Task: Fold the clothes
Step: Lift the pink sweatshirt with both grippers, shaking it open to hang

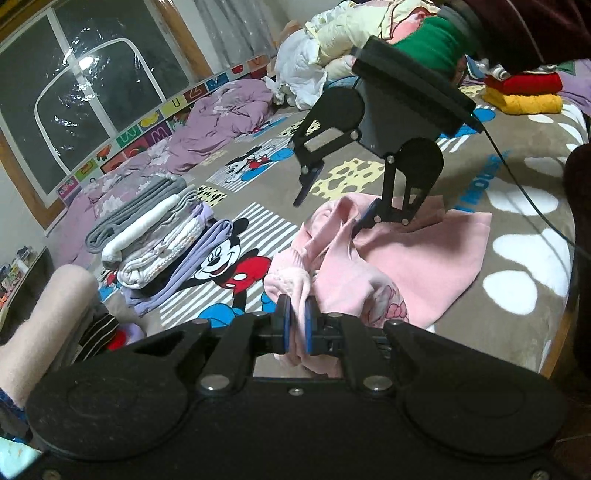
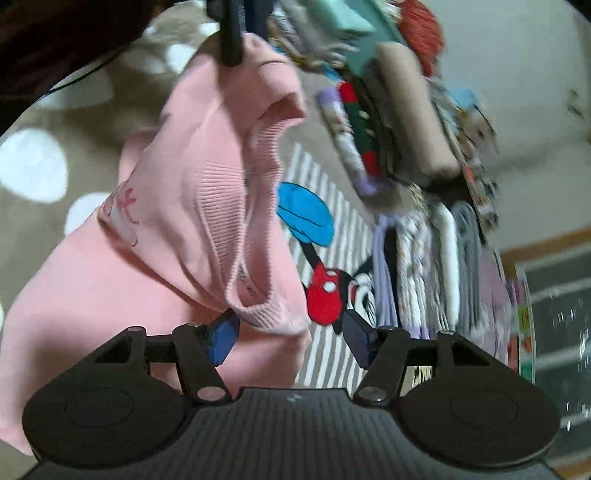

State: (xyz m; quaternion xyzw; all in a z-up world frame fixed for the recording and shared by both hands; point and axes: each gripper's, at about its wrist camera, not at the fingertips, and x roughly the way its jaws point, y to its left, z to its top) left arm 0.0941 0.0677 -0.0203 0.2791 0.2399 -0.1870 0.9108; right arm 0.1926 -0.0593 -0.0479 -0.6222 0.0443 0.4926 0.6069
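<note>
A pink garment (image 1: pixel 413 258) lies crumpled on the Mickey Mouse blanket (image 1: pixel 517 206). My left gripper (image 1: pixel 298 325) is shut on a ribbed edge of the pink garment and holds it lifted. My right gripper (image 1: pixel 332 210) is open, jaws wide apart, with its lower finger touching the garment's middle. In the right wrist view the right gripper (image 2: pixel 290 341) is open, with the ribbed pink hem (image 2: pixel 255 306) lying between its pads. The left gripper (image 2: pixel 231 33) pinches the garment's far edge at the top.
A stack of folded clothes (image 1: pixel 159 240) sits left of the garment. A red and yellow folded pile (image 1: pixel 524 92) lies far right. Unfolded white and cream laundry (image 1: pixel 332 48) is heaped at the back, and purple bedding (image 1: pixel 221 114) lies by the window.
</note>
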